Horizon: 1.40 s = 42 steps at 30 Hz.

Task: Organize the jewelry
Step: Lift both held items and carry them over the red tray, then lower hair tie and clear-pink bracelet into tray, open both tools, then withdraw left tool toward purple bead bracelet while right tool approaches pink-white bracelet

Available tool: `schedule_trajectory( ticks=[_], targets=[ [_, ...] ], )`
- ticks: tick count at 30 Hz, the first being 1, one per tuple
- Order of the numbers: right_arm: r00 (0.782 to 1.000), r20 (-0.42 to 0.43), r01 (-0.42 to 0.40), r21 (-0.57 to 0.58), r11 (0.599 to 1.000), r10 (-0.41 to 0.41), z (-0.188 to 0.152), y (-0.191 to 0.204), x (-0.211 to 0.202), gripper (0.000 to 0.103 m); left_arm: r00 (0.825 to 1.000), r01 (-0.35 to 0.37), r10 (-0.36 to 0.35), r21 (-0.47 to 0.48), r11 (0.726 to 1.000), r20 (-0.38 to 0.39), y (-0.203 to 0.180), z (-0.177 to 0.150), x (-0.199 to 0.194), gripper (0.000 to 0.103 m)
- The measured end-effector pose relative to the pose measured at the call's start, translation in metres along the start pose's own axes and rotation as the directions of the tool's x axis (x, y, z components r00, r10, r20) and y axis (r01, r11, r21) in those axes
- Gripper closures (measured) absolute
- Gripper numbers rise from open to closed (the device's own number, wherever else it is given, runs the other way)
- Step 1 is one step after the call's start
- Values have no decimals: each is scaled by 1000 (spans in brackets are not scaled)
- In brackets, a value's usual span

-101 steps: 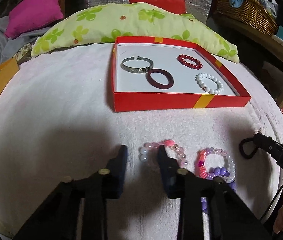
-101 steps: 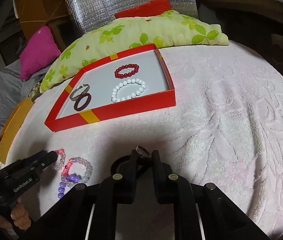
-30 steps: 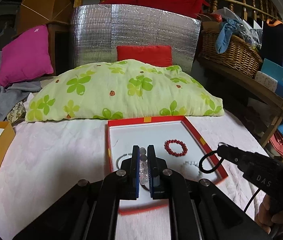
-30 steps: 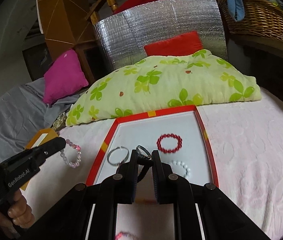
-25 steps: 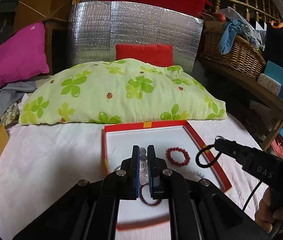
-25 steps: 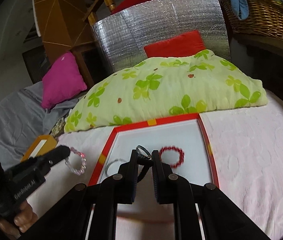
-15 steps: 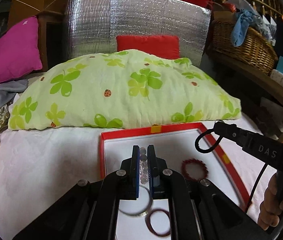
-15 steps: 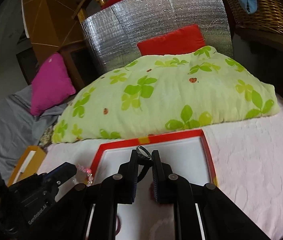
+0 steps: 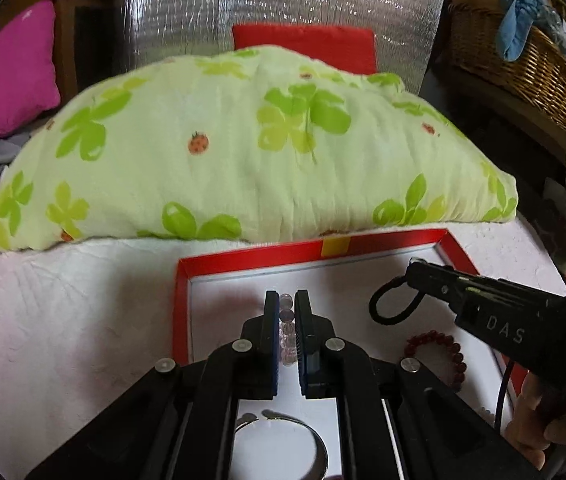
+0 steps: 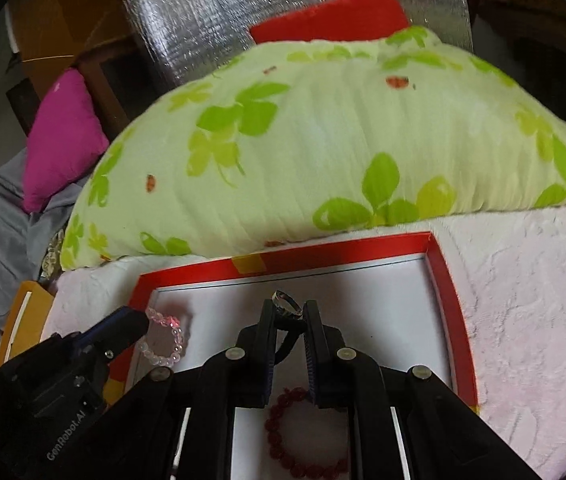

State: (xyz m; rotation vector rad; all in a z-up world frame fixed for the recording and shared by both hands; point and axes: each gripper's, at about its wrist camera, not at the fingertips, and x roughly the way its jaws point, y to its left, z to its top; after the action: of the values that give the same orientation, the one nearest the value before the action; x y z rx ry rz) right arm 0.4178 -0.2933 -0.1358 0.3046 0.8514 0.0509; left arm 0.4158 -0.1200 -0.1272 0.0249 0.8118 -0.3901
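Two clamped loops: pink bracelet point(image 9: 286, 334) in left gripper point(image 9: 287, 300), black cord ring point(image 10: 287, 320) in right gripper point(image 10: 287, 309).

Bare white floor of the red tray point(image 9: 187, 300) open at frame centre in both wrist views, green clover pillow point(image 9: 243, 152) walling off the far rim, red bead bracelet point(image 10: 303, 436) and silver bangle point(image 9: 283, 436) occupying the lower frame

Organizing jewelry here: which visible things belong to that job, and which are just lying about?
Job:
- left gripper shut on pink bead bracelet
- right gripper shut on black cord with ring
- red tray
- red bead bracelet
- silver bangle

Lying about:
- green pillow
- magenta cushion
- wicker basket
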Motion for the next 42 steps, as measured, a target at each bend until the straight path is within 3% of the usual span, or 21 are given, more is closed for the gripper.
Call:
schedule_trajectory(
  ticks=[6,7,10,11,13,21,26,33,42],
  targets=[
    [999,-45,11,51,999,-9,1,-13,14,84,999,-13,13,-2,1000,-37,0,-3,11,94],
    [999,-52,14,55,998,-11,1,-16,15,83,999,-19,19,-7,1000,-41,1,-3,10,87],
    [998,-45,37,38,999,-36,0,-18,13,81,999,-39,39,-19,999,-23,1,-4,3,49],
    [998,-44,38,35,999,-36,0,-18,10,73,999,-48,48,-13,999,-13,0,-4,0,42],
    [998,-32,49,30,998,-48,1,-19,3,64,997,-71,71,12,997,7,-3,-5,-9,42],
    [997,57,54,-17,998,-53,-10,-23,-61,64,992,-111,110,17,994,58,1,-17,-64,41],
    [995,98,35,-56,998,-29,-43,-21,-124,64,986,-132,130,9,991,100,1,-38,-111,38],
    [990,131,-47,-87,995,58,-108,-5,-190,64,982,-169,168,10,986,89,4,-111,-165,36],
    [993,-3,-114,-119,986,114,-198,21,-199,64,983,-166,167,-24,986,78,-2,-203,-213,35]
  ],
)
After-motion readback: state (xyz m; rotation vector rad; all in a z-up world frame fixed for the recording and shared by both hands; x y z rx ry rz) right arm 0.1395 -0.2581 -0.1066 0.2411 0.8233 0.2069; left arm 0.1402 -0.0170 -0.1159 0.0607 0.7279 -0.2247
